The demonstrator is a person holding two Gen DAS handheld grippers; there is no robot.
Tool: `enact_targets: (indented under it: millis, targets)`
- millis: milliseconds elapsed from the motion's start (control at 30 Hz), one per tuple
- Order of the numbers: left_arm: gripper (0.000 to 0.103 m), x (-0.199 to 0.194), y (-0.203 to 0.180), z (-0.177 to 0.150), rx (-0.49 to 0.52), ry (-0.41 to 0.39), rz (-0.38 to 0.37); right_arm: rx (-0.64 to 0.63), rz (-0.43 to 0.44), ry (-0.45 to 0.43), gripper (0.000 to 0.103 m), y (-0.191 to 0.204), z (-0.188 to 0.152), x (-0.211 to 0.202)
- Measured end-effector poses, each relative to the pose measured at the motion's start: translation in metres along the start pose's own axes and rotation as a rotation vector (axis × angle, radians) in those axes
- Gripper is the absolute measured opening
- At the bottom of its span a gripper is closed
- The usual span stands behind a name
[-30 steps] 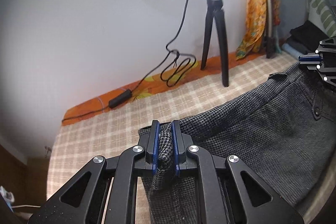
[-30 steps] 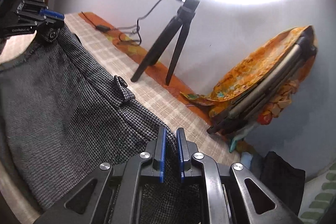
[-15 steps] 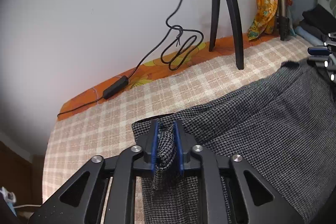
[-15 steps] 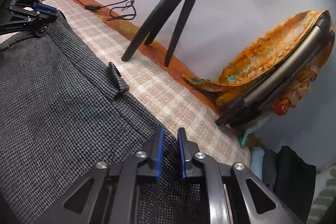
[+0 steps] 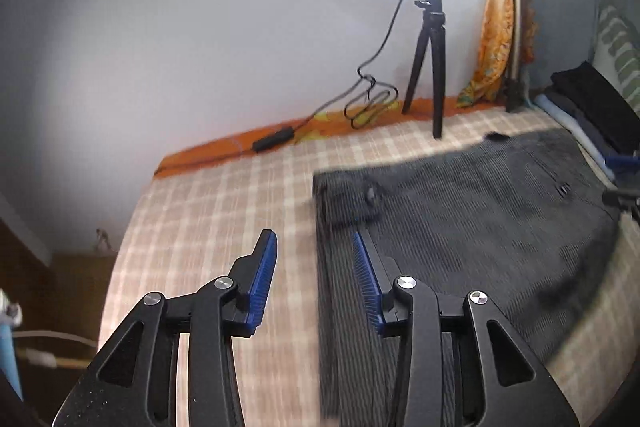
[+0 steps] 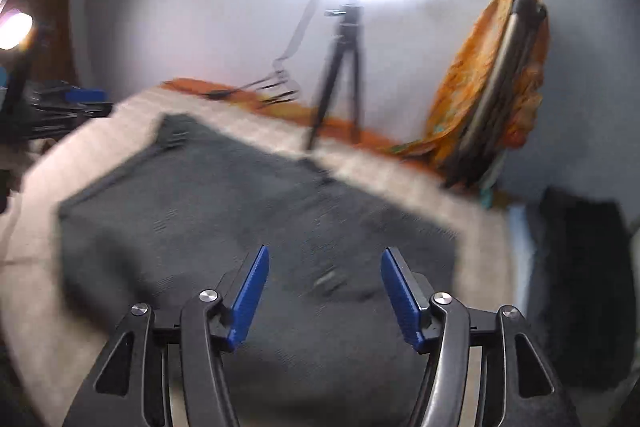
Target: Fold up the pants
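Both grippers, left (image 5: pixel 314 281) and right (image 6: pixel 324 293), have just been opening (nothing between them), with the pants (image 5: pixel 460 219) flat ahead, stretching sideways.

The pants (image 5: pixel 460 211) are spread flat on the bed (image 5: pixel 224 211). Behind them, near the wall, a tripod (image 5: pixel 430 55) is stood on the bed, with a coiled cable (image 5: pixel 370 103) laid to its left. Right of the tripod, a draped frame (image 6: pixel 492 83) is leaned against the wall. What appears, through blur, to be a stack of folded clothes (image 5: pixel 592 107) is placed at the pants' right.
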State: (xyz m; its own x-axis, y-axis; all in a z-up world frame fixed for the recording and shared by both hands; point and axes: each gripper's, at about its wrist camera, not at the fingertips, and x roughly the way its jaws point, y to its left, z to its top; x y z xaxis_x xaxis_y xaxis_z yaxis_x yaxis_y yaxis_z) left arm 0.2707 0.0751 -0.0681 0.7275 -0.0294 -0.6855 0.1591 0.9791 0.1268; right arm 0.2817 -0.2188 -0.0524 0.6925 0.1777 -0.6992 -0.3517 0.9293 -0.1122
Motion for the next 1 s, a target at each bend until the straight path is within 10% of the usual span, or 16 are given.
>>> enact_targets:
  millis: [467,933,1000]
  targets:
    - [0.038,-0.003,0.011,-0.085,-0.188,0.201,-0.176,0.149,0.347,0.114,0.064,0.116,-0.067,-0.007]
    - [0.038,0.004,0.021,-0.108,-0.303,0.256,-0.27,0.105,0.342,0.139,0.068,0.155,-0.056,0.04]
    - [0.018,0.005,0.018,-0.107,-0.295,0.25,-0.288,0.091,0.343,0.133,0.071,0.157,-0.057,0.041]
